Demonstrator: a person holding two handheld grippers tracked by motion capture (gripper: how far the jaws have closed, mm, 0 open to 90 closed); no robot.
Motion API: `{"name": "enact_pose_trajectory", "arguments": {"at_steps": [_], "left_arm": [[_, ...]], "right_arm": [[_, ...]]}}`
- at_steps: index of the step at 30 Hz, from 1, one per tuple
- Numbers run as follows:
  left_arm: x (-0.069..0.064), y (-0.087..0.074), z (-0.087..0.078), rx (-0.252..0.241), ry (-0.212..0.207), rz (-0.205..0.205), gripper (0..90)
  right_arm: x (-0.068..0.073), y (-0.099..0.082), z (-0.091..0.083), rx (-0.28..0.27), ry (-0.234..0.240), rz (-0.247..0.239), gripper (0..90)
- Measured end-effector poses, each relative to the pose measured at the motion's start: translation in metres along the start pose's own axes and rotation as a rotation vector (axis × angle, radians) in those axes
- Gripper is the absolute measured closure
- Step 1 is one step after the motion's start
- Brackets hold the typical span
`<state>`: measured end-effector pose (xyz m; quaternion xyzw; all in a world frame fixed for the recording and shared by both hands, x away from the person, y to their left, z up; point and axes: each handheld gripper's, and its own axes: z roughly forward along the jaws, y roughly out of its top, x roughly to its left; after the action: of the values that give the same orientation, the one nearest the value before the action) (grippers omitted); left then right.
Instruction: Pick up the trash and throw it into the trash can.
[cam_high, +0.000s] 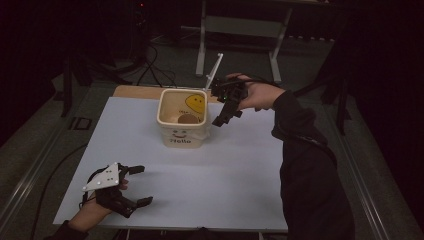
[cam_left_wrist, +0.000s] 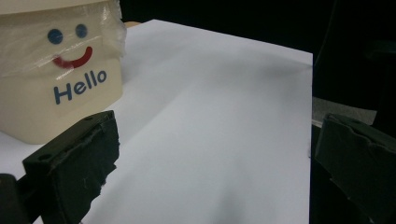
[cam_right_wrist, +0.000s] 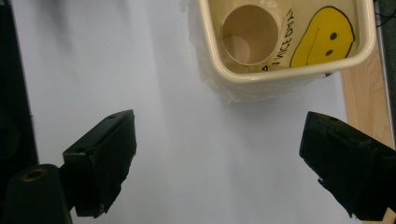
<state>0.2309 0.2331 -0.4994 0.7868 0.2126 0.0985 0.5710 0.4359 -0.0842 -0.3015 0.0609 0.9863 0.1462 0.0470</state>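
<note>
High view: my left gripper (cam_high: 141, 185) rests near the front left corner of the white sheet (cam_high: 200, 175), jaws spread apart with nothing between them. My right gripper (cam_high: 226, 116) hangs just beside the right wall of the cream tub (cam_high: 170, 131), pointing down toward the sheet, jaws released and empty. The tub stands upright at the back middle of the sheet, with a brown round object (cam_high: 188, 119) inside it.

Left gripper view: my jaws stand wide apart over bare sheet (cam_left_wrist: 210, 116). The tub (cam_left_wrist: 60, 112) sits ahead on the left, showing a smiling face and "Hello".

Right gripper view: my jaws are spread above the sheet (cam_right_wrist: 205, 154), gripping nothing. The tub (cam_right_wrist: 243, 78) lies ahead, a round tube (cam_right_wrist: 249, 35) and a yellow smiley inside.
</note>
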Motion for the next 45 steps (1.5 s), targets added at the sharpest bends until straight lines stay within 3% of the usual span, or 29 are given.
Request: {"name": "enact_pose_trajectory", "arguments": {"at_steps": [7,12,20,32,38,45], "left_arm": [[0.001,0.000,0.000,-0.001,-0.002,-0.003,0.6],[0.001,0.000,0.000,-0.002,-0.001,-0.004,0.6],[0.001,0.000,0.000,0.002,0.000,-0.002,0.6],[0.001,0.000,0.002,0.001,-0.002,-0.003,0.6],[0.001,0.000,0.002,0.002,-0.002,0.000,0.6],[0.001,0.000,0.002,0.001,-0.002,-0.002,0.6]], "right_arm": [[0.006,-0.019,0.014,-0.032,0.026,0.017,11.0],[0.011,-0.033,0.023,-0.034,0.014,0.030,11.0],[0.017,-0.056,0.034,-0.089,-0.024,0.069,11.9],[0.034,-0.094,0.058,-0.169,-0.037,0.133,11.9],[0.043,-0.108,0.069,-0.187,-0.049,0.161,11.9],[0.051,-0.118,0.077,-0.239,-0.094,0.199,11.9]]}}
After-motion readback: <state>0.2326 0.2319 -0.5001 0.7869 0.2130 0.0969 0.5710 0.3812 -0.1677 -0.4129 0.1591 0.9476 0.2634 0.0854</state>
